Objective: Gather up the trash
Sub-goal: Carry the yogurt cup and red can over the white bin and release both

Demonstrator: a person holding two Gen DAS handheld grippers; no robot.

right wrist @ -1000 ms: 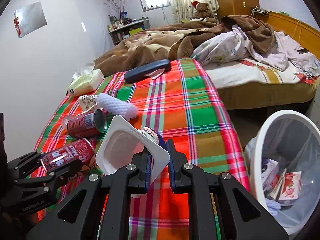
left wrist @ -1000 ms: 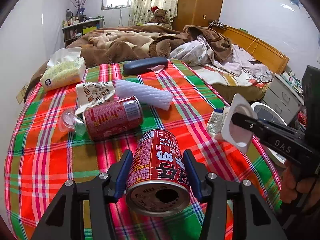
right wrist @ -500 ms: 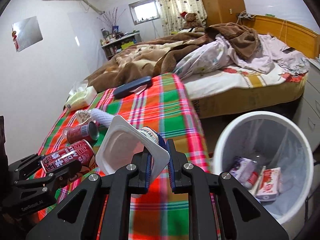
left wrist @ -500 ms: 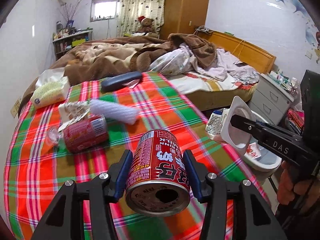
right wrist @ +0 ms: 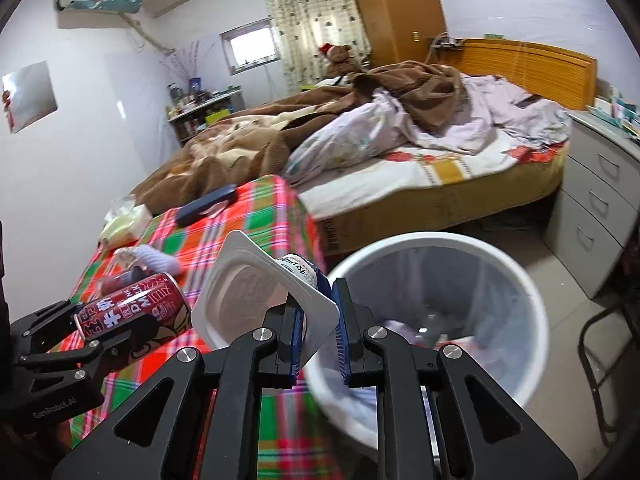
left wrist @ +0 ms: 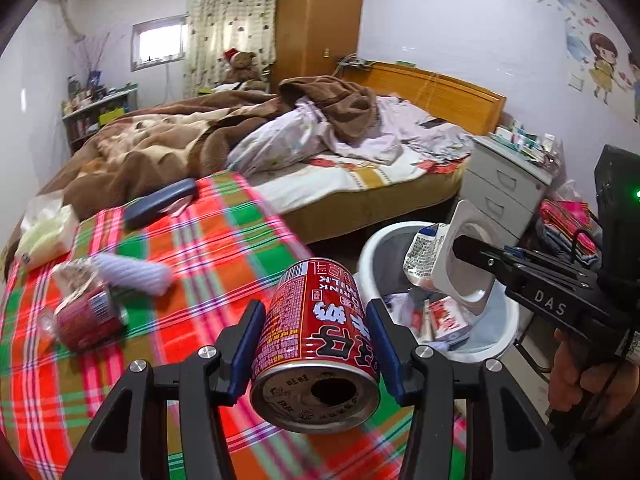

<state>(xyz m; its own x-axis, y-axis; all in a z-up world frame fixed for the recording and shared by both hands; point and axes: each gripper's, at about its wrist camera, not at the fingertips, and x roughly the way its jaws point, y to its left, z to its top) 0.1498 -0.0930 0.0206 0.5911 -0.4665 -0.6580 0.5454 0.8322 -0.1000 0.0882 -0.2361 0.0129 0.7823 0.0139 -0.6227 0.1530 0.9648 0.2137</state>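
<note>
Two pieces of bedroom litter were carried at once toward a white bin (right wrist: 520,280) standing on the floor beside a desk (left wrist: 224,248) draped in a red, green and orange plaid cloth. The left gripper (left wrist: 316,344) had its fingers closed on the sides of a red drink can (left wrist: 320,344), held lying with its opened top toward the camera, a hold that kept the round body from rolling free. The right gripper (right wrist: 316,320) had its fingers pinched shut on the thin rim of a white yogurt cup (right wrist: 256,292), the only flat edge such a pot offers, and the cup hung at the bin's rim, apparently ready to be dropped in. Cartons (left wrist: 448,320) already lay at the bottom of the bin. A second red can (left wrist: 86,316), a white foam sleeve (left wrist: 132,272) and a tissue pack (left wrist: 48,236) were still on the cloth, presumably awaiting later trips.
</note>
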